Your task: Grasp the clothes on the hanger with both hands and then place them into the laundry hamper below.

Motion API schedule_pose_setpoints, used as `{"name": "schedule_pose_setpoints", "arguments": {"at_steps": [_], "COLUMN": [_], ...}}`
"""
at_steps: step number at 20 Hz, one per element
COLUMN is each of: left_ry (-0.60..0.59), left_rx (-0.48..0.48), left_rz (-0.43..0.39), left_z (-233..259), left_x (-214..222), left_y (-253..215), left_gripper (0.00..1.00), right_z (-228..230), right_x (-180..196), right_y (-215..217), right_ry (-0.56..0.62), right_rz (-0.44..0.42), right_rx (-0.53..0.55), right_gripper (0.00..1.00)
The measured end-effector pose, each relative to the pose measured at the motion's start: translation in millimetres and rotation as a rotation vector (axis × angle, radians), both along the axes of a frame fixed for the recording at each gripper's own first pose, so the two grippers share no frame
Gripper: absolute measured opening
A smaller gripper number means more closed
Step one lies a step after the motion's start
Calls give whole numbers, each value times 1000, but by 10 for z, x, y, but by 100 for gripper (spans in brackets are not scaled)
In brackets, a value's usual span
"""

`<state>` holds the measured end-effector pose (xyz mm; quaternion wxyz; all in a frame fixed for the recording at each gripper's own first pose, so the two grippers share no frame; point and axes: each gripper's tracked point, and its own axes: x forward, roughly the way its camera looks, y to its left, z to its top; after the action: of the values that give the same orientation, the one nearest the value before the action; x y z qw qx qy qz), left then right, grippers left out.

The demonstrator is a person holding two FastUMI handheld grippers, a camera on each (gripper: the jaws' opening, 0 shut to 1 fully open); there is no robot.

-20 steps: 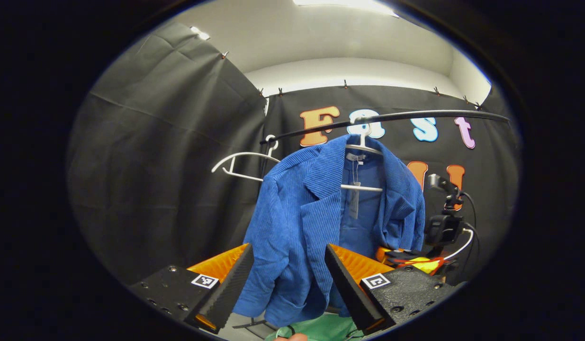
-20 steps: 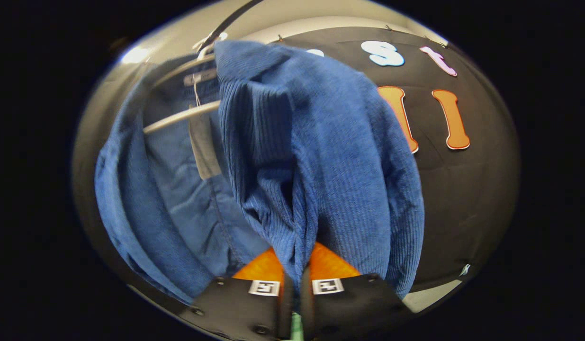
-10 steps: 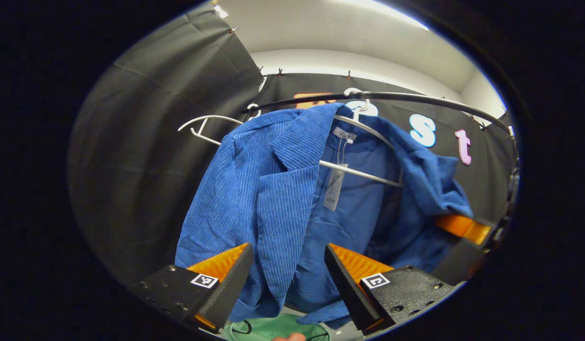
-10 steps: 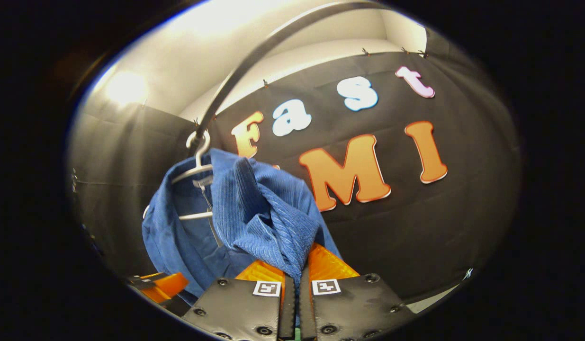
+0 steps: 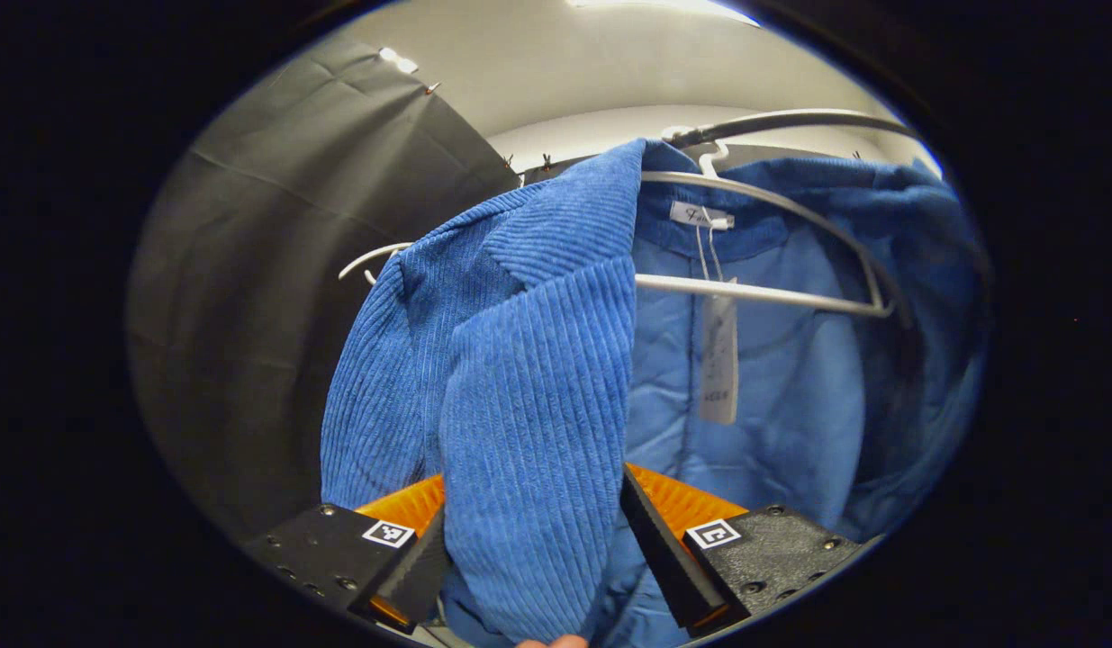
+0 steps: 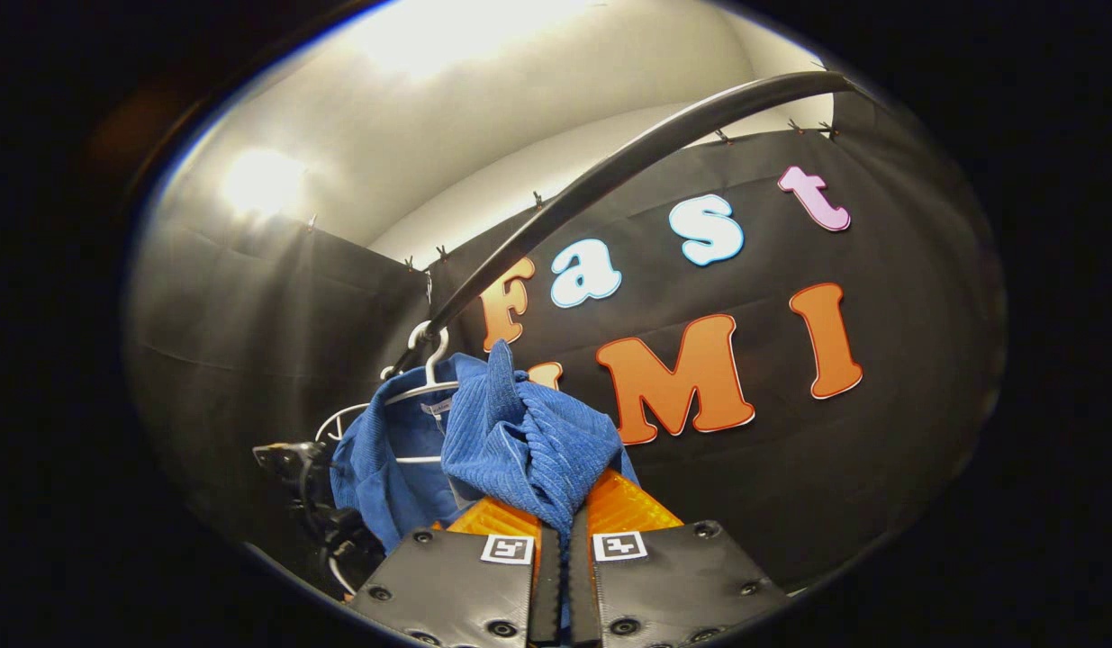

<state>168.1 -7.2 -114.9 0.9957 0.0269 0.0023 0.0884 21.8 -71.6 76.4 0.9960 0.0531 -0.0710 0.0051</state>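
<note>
My right gripper (image 6: 562, 540) is pinched tight on a bunched fold of the blue corduroy jacket (image 5: 528, 360). The jacket hangs on its white hanger (image 5: 772, 292) from the black rail (image 6: 628, 166). My left gripper (image 5: 533, 549) stands wide apart, the jacket's front panel draped between its fingers, not clamped.

We're standing in a staged recording booth, not anyone's home: black cloth (image 6: 880, 432) is pinned up as walls on small clips, creased and hanging under a plain pale ceiling (image 6: 483, 117) with a bright lamp (image 6: 263, 180) glaring. A dark clothes rail (image 6: 628, 166) arcs across, white hangers (image 5: 754, 292) hooked on it, one carrying a blue corduroy jacket (image 5: 528, 378) with its store tag (image 5: 719, 360) dangling.
</note>
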Motion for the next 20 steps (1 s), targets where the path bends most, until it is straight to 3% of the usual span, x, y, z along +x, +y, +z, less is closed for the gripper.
{"name": "schedule_pose_setpoints", "arguments": {"at_steps": [1, 4, 6, 9, 15, 20], "left_ry": [6, 17, 27, 31, 35, 105], "left_rx": [42, 174, 199, 235, 238, 192], "left_rz": [2, -15, -96, -80, -94, -304], "left_z": [-29, -15, 15, 207, 794, 1011], "left_x": [23, -6, -77, -357, -759, -960], "left_y": [50, 145, 42, 211, 306, 90], "left_gripper": [90, 58, 36, 4, 4, 4], "right_z": [1, -38, -66, -90, -102, -110], "right_x": [-26, -59, 4, 61, 182, 211], "right_y": [-5, 16, 18, 34, 50, 73], "right_ry": [-1, 3, 5, -1, -6, -9], "right_rz": [-1, -2, -6, -11, 5, 14], "right_rx": [-7, -17, -9, -5, -2, -1], "right_gripper": [11, 11, 11, 11, 11, 11]}}
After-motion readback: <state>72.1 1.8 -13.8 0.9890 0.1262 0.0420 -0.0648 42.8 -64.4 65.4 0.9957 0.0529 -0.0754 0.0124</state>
